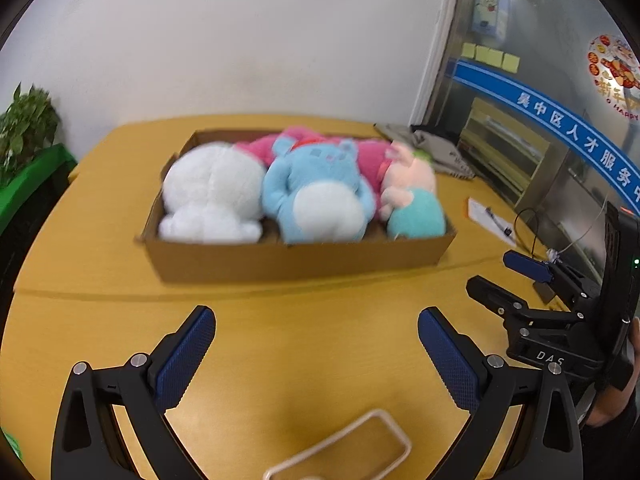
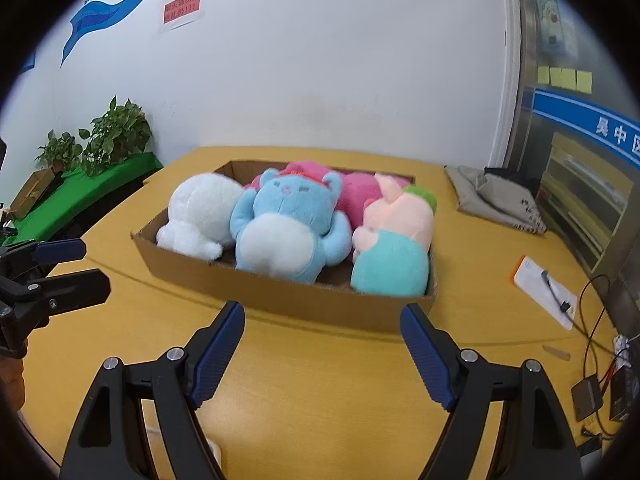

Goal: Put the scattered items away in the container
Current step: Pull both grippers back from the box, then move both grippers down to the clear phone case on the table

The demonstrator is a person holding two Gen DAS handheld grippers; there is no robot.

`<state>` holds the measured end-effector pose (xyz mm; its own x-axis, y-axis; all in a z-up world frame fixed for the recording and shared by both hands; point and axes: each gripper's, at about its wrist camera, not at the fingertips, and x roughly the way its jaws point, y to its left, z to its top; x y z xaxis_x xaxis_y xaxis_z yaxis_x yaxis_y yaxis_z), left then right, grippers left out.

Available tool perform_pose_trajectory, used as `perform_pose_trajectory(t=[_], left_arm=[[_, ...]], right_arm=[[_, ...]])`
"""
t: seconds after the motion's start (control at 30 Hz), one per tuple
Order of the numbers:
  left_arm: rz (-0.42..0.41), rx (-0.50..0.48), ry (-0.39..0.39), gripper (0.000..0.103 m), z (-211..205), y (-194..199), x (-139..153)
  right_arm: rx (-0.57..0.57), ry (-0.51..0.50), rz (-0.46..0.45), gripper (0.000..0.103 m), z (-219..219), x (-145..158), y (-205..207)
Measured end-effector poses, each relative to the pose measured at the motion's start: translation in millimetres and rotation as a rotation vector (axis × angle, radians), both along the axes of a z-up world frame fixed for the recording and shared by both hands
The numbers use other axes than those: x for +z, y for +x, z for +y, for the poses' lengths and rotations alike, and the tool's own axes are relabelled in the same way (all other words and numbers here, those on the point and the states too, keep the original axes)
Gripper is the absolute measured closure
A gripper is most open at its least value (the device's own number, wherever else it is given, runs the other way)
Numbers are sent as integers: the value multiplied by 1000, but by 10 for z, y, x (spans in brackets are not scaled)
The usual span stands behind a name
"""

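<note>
Both tongs, the left tongs [image 1: 316, 344] and the right tongs [image 2: 322, 344], stood wide and empty over the counter [image 2: 320, 400]. The soft toys [image 2: 280, 232] already filled the cardboard box [image 2: 280, 300] (packed side by side). Best to check the counter for strays.

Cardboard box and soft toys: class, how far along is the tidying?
Done: the white toy, blue toy, pink toy and pig toy lie in the cardboard box. In hand: nothing; both grippers' jaws are open. Left: no soft toy shows on the table.
</note>
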<state>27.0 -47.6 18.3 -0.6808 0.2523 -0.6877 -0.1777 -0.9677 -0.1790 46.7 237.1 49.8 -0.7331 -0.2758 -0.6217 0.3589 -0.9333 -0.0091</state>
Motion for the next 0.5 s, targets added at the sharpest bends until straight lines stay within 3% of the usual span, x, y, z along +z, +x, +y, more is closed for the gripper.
perform_pose_trajectory(t=[0.2, 0.27, 0.5], left_arm=[[-183, 77, -37, 0, -330, 391, -696], [-252, 95, -8, 0, -420, 495, -929], [-373, 79, 70, 5, -429, 732, -1300]], right_arm=[[115, 0, -213, 23, -176, -805, 284], [149, -21, -280, 23, -242, -1013, 358], [185, 8, -329, 24, -321, -1224, 533]])
